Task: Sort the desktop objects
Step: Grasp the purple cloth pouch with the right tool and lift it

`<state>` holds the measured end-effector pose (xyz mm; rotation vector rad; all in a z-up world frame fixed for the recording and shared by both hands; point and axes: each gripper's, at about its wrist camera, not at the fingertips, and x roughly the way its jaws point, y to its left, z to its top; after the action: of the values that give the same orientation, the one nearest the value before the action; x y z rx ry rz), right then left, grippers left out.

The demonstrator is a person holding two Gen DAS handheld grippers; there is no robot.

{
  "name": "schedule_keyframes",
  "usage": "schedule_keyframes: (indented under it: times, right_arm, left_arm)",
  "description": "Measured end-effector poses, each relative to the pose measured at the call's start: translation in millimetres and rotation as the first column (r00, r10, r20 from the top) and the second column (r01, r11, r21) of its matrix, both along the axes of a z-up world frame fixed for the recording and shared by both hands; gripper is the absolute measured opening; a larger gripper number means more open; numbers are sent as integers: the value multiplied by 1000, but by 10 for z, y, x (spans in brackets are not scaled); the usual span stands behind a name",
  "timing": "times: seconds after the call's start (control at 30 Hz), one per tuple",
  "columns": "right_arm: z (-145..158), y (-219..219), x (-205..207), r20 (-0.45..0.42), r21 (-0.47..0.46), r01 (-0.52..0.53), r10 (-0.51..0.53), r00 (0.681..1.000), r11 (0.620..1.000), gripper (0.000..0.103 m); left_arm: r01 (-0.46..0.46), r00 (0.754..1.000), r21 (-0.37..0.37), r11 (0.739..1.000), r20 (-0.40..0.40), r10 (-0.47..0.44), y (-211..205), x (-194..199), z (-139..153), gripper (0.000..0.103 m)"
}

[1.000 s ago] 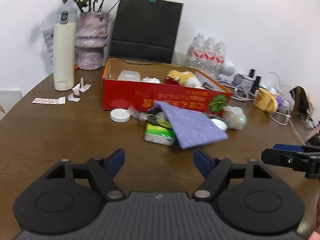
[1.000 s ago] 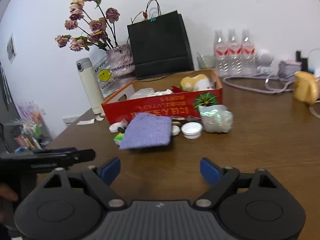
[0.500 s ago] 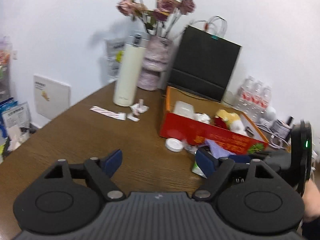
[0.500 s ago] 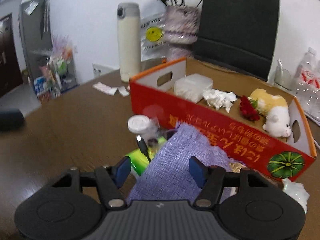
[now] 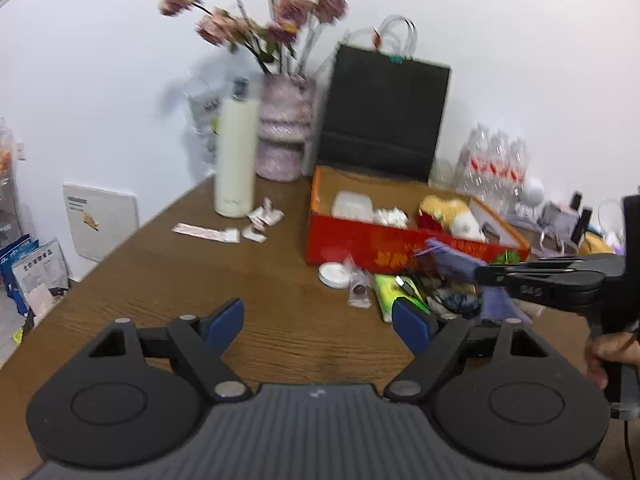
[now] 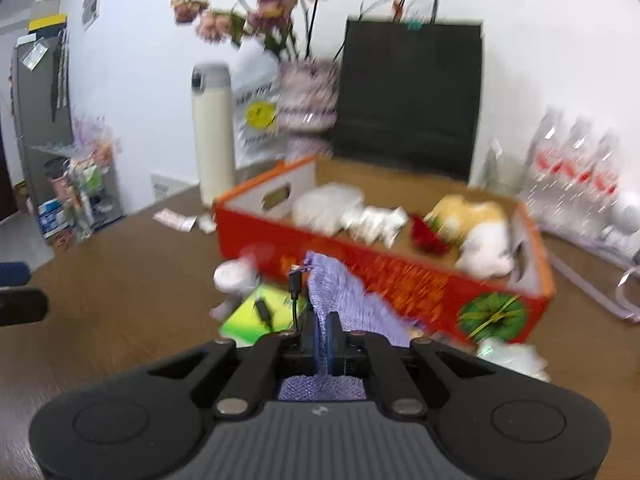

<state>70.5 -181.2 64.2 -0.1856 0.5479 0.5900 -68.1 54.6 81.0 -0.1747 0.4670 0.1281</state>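
Purple cloth (image 6: 348, 300): a woven, loose-knit piece, lifted at its near edge and draped over the clutter just in front of the red box (image 6: 384, 276), near the box's front wall.
Right claw (image 6: 322, 344): closed tight on the near edge of the purple cloth; fabric shows both ahead of the pads and bunched behind them.
How it handles: judged light, soft and limp. It will sag and swing from one pinch point and may drag whatever lies on it or under it. An edge or corner is the sensible hold, and that is where it is taken.
Snag risk: a black cable (image 6: 295, 292) rises beside the cloth's left edge, between it and the green packet (image 6: 256, 312); I cannot tell whether it touches the weave. The open weave could catch the plug.
Other clutter: a white round lid (image 5: 334, 274) and a small clear sachet (image 5: 359, 290) lie in front of the box's left end, on the brown surface (image 5: 224, 280).
Red box contents: a white container, crumpled tissue, a red item and a yellow-and-white plush toy (image 6: 476, 228), with room left near the front wall.
Left claw (image 5: 318, 320): spread wide and empty, over bare surface well left of the box's front.
Behind the box: a black paper bag (image 5: 384, 112), a vase of dried flowers and a cream flask (image 5: 236, 156).
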Motion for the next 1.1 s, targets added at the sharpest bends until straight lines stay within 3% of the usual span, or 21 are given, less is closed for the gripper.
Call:
schedule_keyframes:
  times: [0.3, 0.43, 0.57, 0.7, 0.77, 0.9, 0.97, 1.07, 1.1]
  right_arm:
    - [588, 214, -458, 137, -16, 30, -28, 990, 999, 3]
    - [623, 293, -667, 157, -18, 44, -41, 987, 999, 3]
    - [483, 159, -757, 97, 16, 94, -95, 991, 995, 3]
    - [175, -41, -785, 4, 16, 91, -92, 996, 996, 4]
    - [11, -160, -765, -19, 35, 87, -87, 996, 996, 4]
    - [-267, -434, -646, -74, 84, 87, -80, 994, 993, 6]
    - [-343, -583, -595, -107, 128, 82, -69, 992, 988, 12]
    - [-396, -790, -492, -177, 204, 59, -23, 984, 977, 29]
    - [-386, -850, -458, -185, 240, 62, -17, 983, 969, 39]
  left_arm:
    - [-37, 994, -123, 992, 98, 49, 535, -492, 196, 84]
    - [-6, 997, -164, 986, 69, 17, 658, -509, 75, 86]
    - [54, 998, -148, 988, -34, -60, 582, -285, -137, 86]
    - [146, 984, -120, 982, -81, -156, 336, 92, -247, 86]
    - [191, 974, -76, 979, -106, -199, 132, 341, -307, 86]
    - [206, 960, 19, 978, -198, -198, -289, 883, -448, 86]
    - [215, 957, 41, 976, -207, -202, -454, 1075, -485, 86]
    - [247, 951, 33, 968, -201, -236, -656, 1293, -504, 85]
    - [252, 951, 58, 966, -197, -237, -730, 1359, -516, 85]
